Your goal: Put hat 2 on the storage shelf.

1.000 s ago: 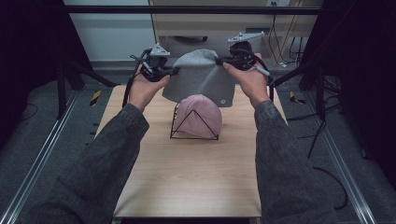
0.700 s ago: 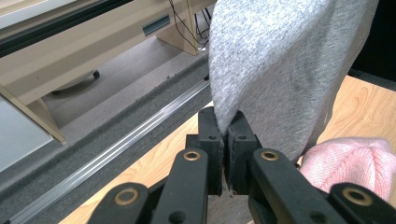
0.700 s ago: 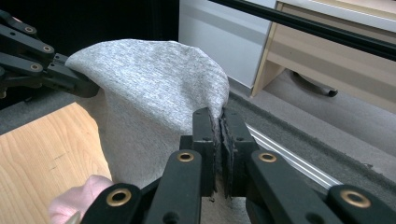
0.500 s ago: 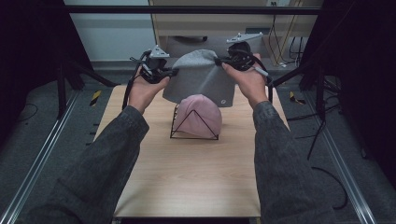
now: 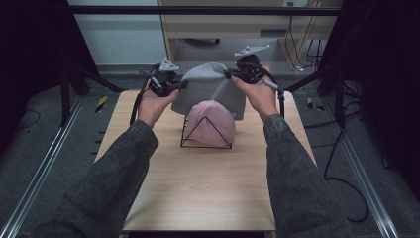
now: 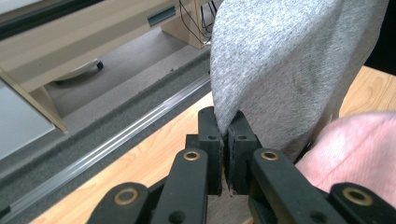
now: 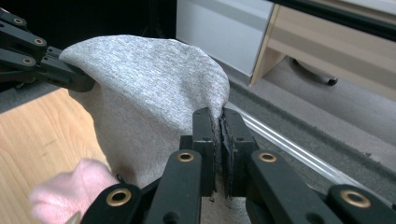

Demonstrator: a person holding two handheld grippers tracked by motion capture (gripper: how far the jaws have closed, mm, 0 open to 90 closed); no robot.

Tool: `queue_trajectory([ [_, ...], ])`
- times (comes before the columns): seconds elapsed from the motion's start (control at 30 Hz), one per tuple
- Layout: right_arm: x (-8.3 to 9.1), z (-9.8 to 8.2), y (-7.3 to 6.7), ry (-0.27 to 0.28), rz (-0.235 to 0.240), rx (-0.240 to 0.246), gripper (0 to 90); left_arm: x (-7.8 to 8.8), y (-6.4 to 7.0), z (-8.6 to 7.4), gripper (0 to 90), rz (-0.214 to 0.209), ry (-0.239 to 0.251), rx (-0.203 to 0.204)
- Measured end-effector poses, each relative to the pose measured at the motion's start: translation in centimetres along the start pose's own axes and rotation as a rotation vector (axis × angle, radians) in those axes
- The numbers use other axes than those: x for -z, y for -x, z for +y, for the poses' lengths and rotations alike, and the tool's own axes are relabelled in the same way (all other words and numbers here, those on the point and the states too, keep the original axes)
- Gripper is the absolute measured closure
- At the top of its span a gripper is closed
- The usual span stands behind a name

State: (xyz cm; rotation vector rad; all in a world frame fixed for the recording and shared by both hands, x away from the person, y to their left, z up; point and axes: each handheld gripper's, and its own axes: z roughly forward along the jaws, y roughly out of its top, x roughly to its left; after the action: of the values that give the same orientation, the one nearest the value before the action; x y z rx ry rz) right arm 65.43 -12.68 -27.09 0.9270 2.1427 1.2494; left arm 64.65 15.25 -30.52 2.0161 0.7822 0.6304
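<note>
A grey knit hat (image 5: 210, 89) hangs stretched between my two grippers above the far half of the table. My left gripper (image 5: 182, 85) is shut on its left edge, and the grey fabric (image 6: 280, 65) runs pinched between the black jaws (image 6: 226, 122). My right gripper (image 5: 229, 75) is shut on the right edge (image 7: 159, 88), fabric clamped between its jaws (image 7: 219, 119). Below the grey hat, a pink knit hat (image 5: 210, 123) sits over a black wire stand (image 5: 198, 144) on the table. The pink hat (image 6: 355, 149) lies close under the grey one.
The light wooden table (image 5: 198, 193) has bare room in front of the stand. Metal rails (image 5: 39, 173) run along both sides on the grey floor. A beige cabinet (image 5: 237, 29) and cables stand beyond the far edge.
The left gripper has sunk a little with its side of the grey hat, which now hangs slightly lower over the pink hat. The right gripper has hardly moved.
</note>
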Motion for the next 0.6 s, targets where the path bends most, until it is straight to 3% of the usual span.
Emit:
queue_trajectory([
  [0.23, -1.5, -2.3, -0.8, -0.051, 0.019, -0.005, 86.0, -1.1, 0.4, -2.7, 86.3, 0.000, -0.045, 0.006],
  [0.6, -2.9, -4.2, -1.3, -0.093, 0.036, -0.018, 85.8, -1.7, 0.6, -4.7, 86.3, 0.003, -0.083, 0.012],
])
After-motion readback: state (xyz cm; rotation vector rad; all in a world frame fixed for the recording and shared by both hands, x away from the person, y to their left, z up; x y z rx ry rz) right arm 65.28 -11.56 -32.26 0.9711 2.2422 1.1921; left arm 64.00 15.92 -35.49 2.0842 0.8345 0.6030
